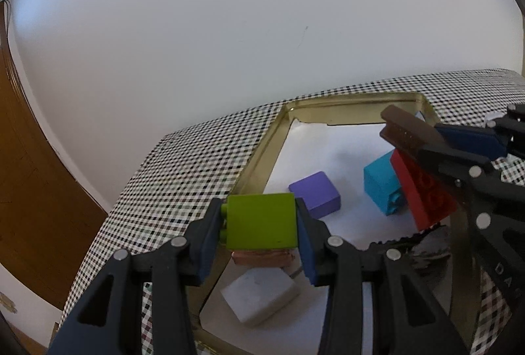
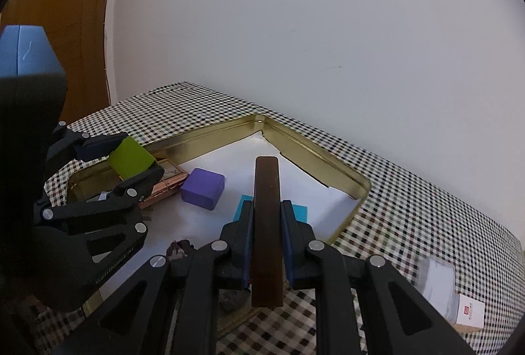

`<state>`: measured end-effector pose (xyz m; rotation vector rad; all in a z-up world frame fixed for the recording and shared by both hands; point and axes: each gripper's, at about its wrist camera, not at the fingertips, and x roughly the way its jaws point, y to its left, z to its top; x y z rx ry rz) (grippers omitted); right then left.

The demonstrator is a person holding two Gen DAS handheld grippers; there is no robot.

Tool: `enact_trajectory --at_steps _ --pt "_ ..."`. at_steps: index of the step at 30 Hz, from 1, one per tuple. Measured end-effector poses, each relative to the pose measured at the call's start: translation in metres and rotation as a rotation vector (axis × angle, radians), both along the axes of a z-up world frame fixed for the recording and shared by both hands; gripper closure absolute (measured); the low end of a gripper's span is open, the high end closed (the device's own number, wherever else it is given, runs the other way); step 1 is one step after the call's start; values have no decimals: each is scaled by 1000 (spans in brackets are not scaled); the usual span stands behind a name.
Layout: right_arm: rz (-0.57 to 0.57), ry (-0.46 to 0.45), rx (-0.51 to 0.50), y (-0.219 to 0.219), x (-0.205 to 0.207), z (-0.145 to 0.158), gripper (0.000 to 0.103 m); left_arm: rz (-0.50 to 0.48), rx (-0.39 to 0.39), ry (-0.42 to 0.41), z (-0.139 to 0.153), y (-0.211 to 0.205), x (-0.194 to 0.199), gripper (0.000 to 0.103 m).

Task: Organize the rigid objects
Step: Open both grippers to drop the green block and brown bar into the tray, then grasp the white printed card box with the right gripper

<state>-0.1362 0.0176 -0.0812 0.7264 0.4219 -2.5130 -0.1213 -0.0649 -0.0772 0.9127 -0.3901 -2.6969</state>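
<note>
In the left wrist view, at the lower centre of the frame, a green block (image 1: 261,221) is clamped between the blue-padded fingers (image 1: 207,243) of the left gripper (image 1: 259,223), its studs turned toward the left finger. It is held above the near left rim of a shallow gold tin tray (image 1: 262,155). Just below it in the frame a copper-coloured block (image 1: 262,257) is seen, and lower still a white block (image 1: 261,297) lies on the white paper lining the tray.

Further in, toward the middle of the frame, a purple block (image 1: 315,195) rests on the lining, well apart from a cyan block (image 1: 382,182) to its right. A red block (image 1: 423,194) leans tilted against the cyan one. At the right edge, the right gripper (image 1: 423,133) is seen closed on a long brown piece (image 1: 408,132), held above the tray's far right part.

In the right wrist view, the brown piece (image 2: 267,223) is gripped edge-on at the lower centre by the right gripper (image 2: 267,233), and runs up the frame over the cyan block (image 2: 300,212). The purple block (image 2: 203,187) lies left of centre. At the left, the left gripper (image 2: 131,163) holds the green block (image 2: 131,156) over the tray (image 2: 315,155).

The tray sits on a bench (image 2: 410,200) covered in black-and-white checked cloth, with a plain white wall (image 2: 295,27) behind.
</note>
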Motion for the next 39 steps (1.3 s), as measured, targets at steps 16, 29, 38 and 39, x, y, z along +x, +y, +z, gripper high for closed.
enact_trajectory --at_steps 16,29,38,39 --pt "34 31 5 -6 13 4 48 14 -32 17 0 2 7 31" --pt "-21 56 -42 44 49 24 23 -11 -50 91 22 37 18 1" --pt "-334 54 -257 193 24 11 21 -89 -81 81 18 92 17 1" --pt "-397 28 -281 215 24 6 21 -92 -87 81 19 98 14 1"
